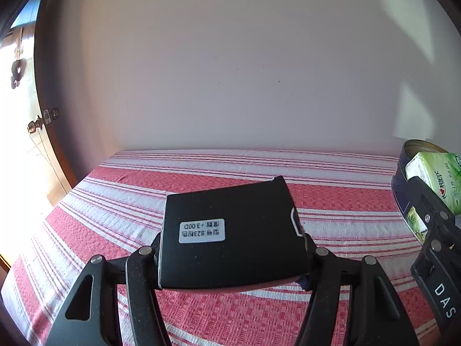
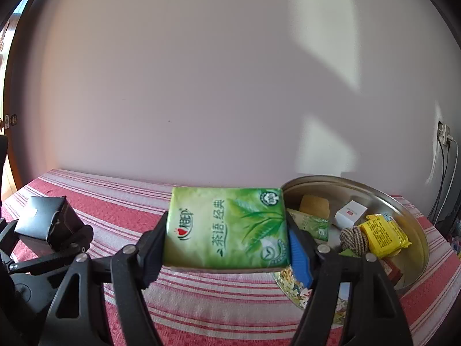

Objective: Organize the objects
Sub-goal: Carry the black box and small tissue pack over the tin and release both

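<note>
My left gripper (image 1: 232, 259) is shut on a black box (image 1: 230, 230) with a white label, held above the red-and-white striped cloth (image 1: 173, 184). The same box shows at the left of the right wrist view (image 2: 46, 222). My right gripper (image 2: 227, 242) is shut on a green tissue pack (image 2: 227, 227), held just left of a round metal tin (image 2: 415, 219). The pack (image 1: 438, 178) and the tin (image 1: 402, 173) show at the right edge of the left wrist view.
The tin holds a yellow packet (image 2: 386, 233), a small white box (image 2: 350, 213), a coil of cord (image 2: 354, 239), a beige block (image 2: 314, 204) and another green packet (image 2: 314, 225). A plain wall (image 2: 201, 86) stands behind. A door (image 1: 34, 132) is at left.
</note>
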